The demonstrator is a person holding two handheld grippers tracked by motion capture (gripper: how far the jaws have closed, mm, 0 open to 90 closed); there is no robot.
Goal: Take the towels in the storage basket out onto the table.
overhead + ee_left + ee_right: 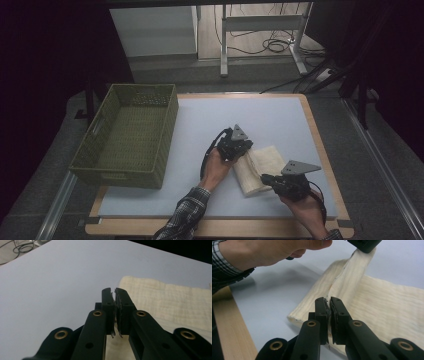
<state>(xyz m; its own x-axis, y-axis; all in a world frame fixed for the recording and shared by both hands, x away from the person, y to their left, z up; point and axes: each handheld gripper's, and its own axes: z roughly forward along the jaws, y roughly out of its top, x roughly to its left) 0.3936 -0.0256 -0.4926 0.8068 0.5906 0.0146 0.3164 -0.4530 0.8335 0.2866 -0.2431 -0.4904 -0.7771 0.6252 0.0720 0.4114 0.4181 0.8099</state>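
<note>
High view: the left gripper and right gripper each pinch an edge of the cream cloth, which lies between them, well right of the green basket.

Left gripper view: jaws nearly shut on a thin hem; the cloth spreads rightward.

Right gripper view: jaws clamp the raised fold. The cloth looks light, limp, best held by corners.

A lab: bare work table, desk frame, loose floor cables.
</note>
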